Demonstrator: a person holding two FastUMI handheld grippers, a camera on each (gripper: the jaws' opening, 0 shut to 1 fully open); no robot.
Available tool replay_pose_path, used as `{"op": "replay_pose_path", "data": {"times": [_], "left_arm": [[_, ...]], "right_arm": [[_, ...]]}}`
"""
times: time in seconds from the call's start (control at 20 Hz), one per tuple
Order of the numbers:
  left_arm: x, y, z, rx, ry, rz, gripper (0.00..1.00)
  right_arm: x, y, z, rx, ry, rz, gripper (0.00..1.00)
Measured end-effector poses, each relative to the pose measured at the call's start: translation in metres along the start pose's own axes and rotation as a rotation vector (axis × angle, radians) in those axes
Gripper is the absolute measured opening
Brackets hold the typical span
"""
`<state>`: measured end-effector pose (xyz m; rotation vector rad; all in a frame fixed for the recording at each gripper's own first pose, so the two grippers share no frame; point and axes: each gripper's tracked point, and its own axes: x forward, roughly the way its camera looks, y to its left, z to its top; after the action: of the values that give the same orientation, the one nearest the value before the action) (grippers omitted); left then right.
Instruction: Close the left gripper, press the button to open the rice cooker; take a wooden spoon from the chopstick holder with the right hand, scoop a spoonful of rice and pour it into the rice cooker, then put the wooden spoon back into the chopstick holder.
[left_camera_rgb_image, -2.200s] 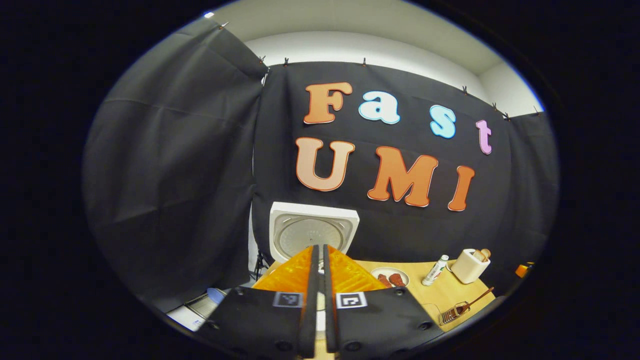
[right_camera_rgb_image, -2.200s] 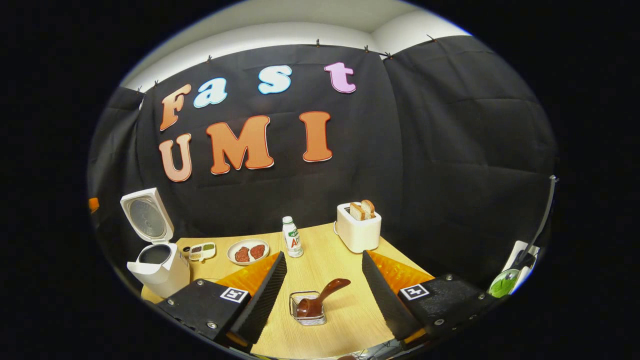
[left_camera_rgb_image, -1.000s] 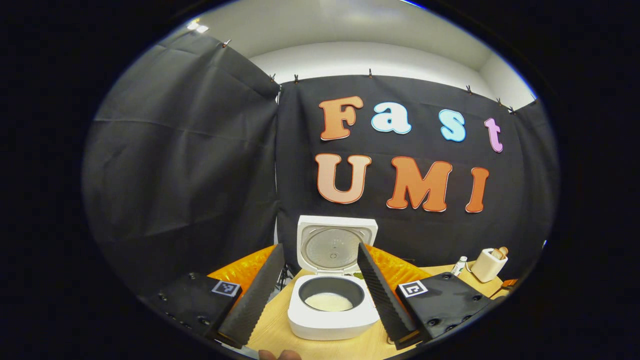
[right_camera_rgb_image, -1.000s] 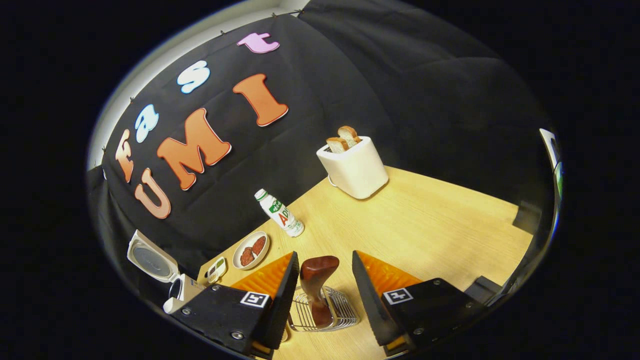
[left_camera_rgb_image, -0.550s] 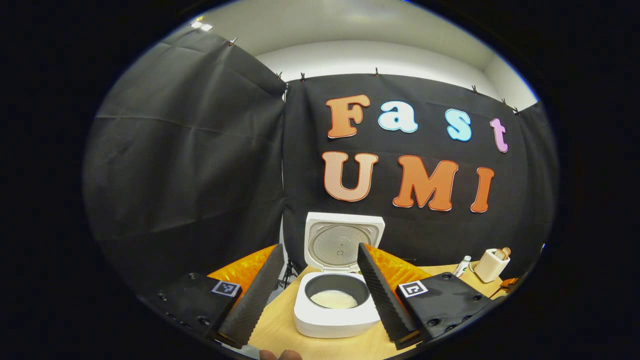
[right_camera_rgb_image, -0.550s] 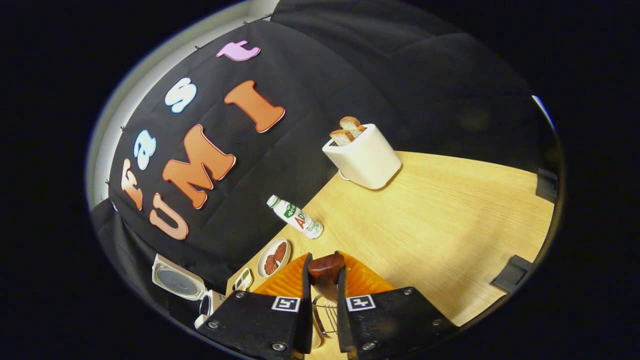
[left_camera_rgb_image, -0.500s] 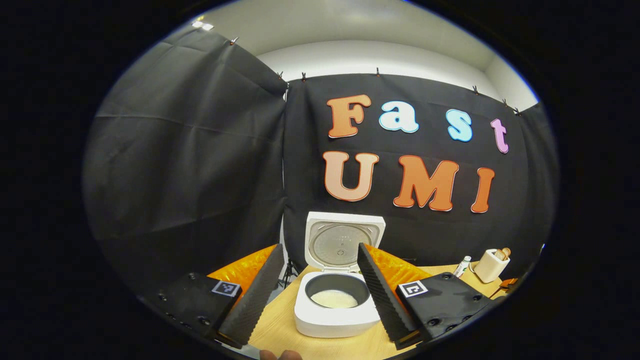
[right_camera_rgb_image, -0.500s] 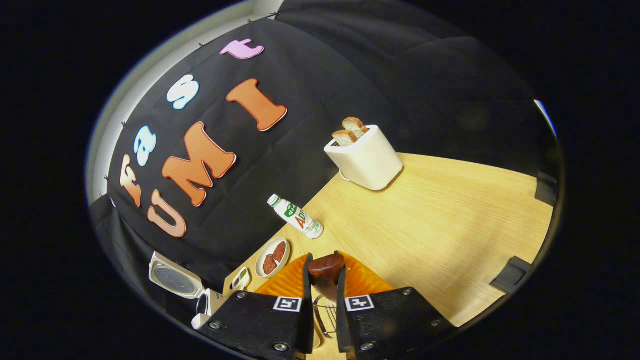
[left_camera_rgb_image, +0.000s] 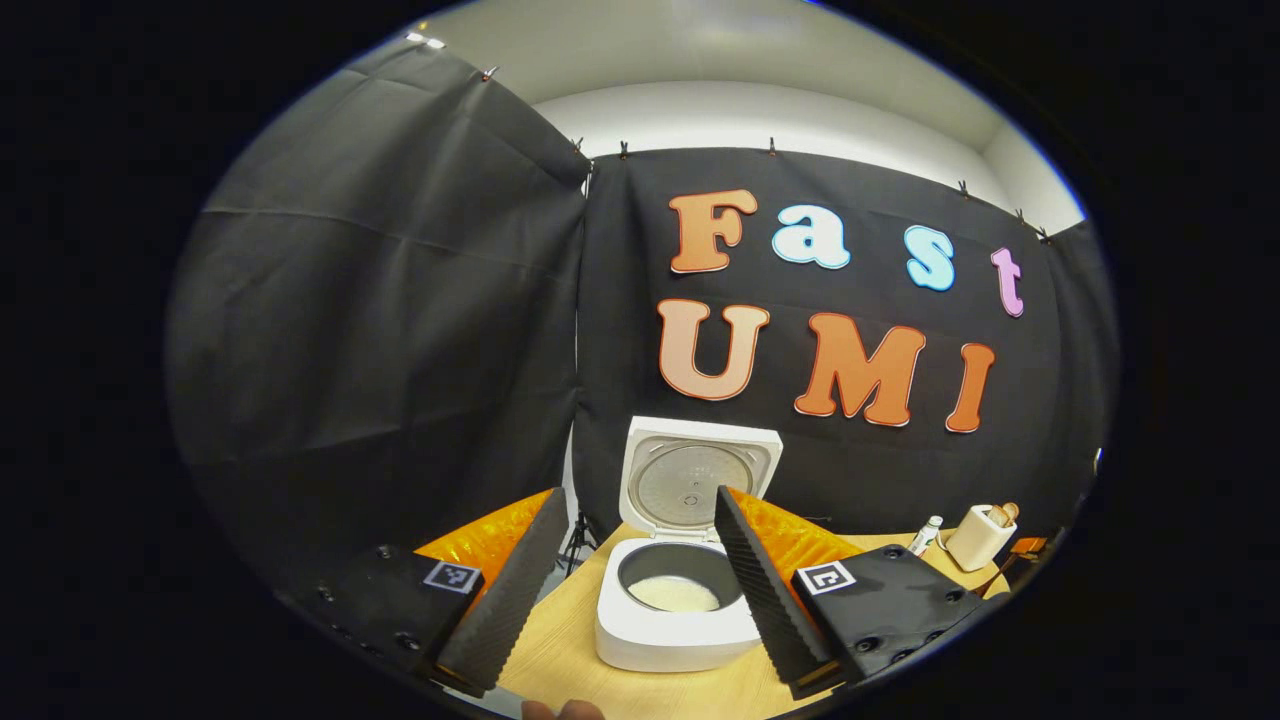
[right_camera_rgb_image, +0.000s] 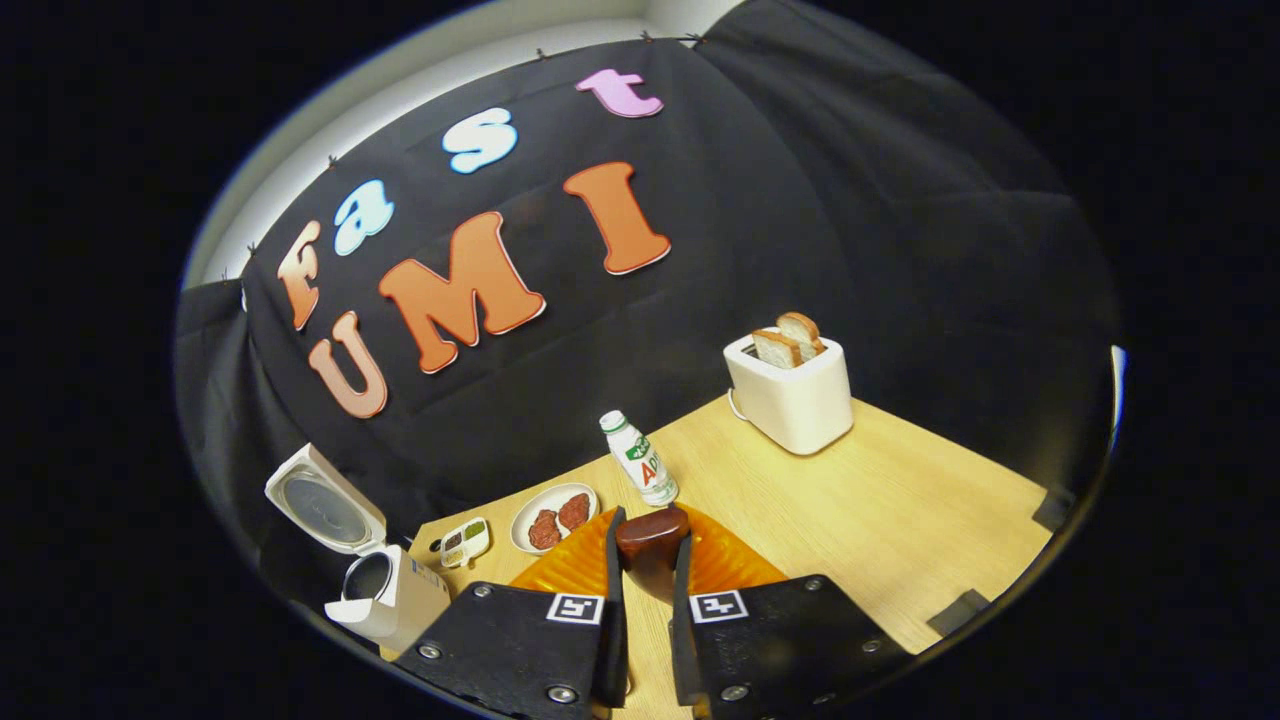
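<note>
In the left gripper view, the left gripper (left_camera_rgb_image: 630, 590) hangs with its fingers wide apart, gripping nothing. Between them, just ahead, stands the white square rice cooker (left_camera_rgb_image: 680, 610), lid up, a little white rice (left_camera_rgb_image: 672, 594) in its dark pot.

In the right gripper view, the right gripper (right_camera_rgb_image: 648, 600) has its fingers clamped on the dark brown wooden spoon (right_camera_rgb_image: 651, 548) by the handle end, which pokes out just past the fingertips. The bowl end is hidden below, as is the chopstick holder. The cooker (right_camera_rgb_image: 385, 595) sits well off to the left of the fingers. With so short a hold, I'd worry the spoon might pivot or slip when loaded, or that its unseen bowl might catch something.
</note>
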<state>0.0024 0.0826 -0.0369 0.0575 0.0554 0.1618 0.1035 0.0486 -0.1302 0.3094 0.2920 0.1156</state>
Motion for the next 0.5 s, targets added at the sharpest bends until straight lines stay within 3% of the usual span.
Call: {"op": "replay_pose_path", "data": {"times": [0.25,0.5], "left_arm": [[0.003,0.003,0.001,0.012,-0.014,-0.009,1.00],[0.007,0.007,-0.005,0.006,-0.006,-0.024,1.00]], "right_arm": [[-0.011,0.074,0.014,-0.017,-0.019,0.113,0.17],[-0.012,0.148,-0.015,-0.106,-0.007,0.217,0.17]]}}
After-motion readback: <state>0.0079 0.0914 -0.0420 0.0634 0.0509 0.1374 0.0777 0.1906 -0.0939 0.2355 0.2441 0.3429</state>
